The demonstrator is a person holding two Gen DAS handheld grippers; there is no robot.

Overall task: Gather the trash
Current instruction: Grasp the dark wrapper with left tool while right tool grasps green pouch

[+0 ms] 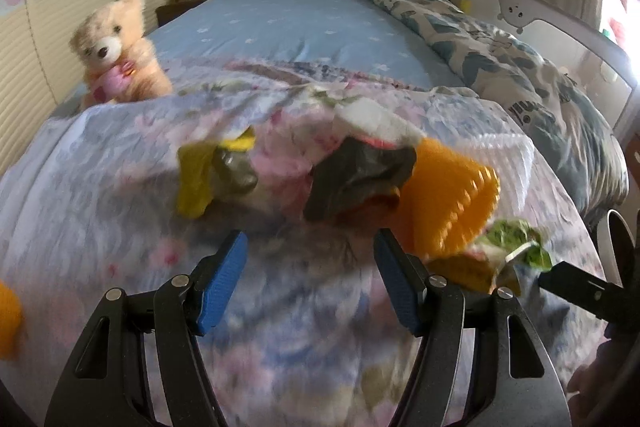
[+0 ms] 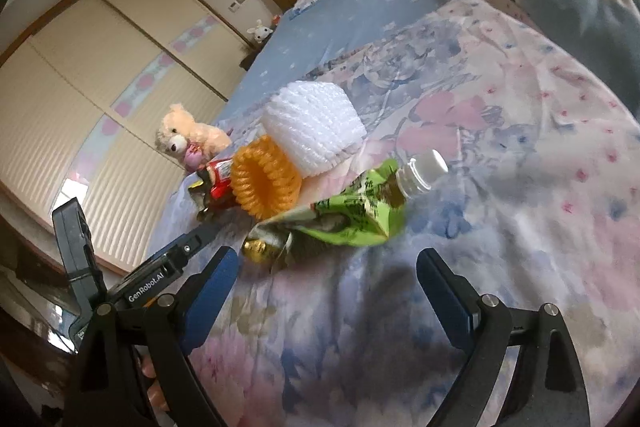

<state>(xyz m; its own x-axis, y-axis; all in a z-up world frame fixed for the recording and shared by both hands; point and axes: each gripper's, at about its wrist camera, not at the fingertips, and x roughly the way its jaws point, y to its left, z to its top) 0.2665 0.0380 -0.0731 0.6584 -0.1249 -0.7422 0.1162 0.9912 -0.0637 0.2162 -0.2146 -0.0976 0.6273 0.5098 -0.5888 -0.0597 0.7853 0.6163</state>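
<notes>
Both grippers hovered wide and empty over the floral quilt; right gripper faced the crushed green bottle just ahead; left gripper neared the dark wrapper; approach seemingly underway; next, close on the bottle.

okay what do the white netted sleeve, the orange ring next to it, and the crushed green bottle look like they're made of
White netted sleeve: seems to be soft foam mesh, matte, with a puffy ribbed weave like fruit packing.
Orange ring: likely the same foam netting rolled up, going by its ridged, dull surface.
Crushed green bottle: thin clear plastic that has crumpled flat, under a glossy printed green label film, with a ribbed white plastic cap.
</notes>
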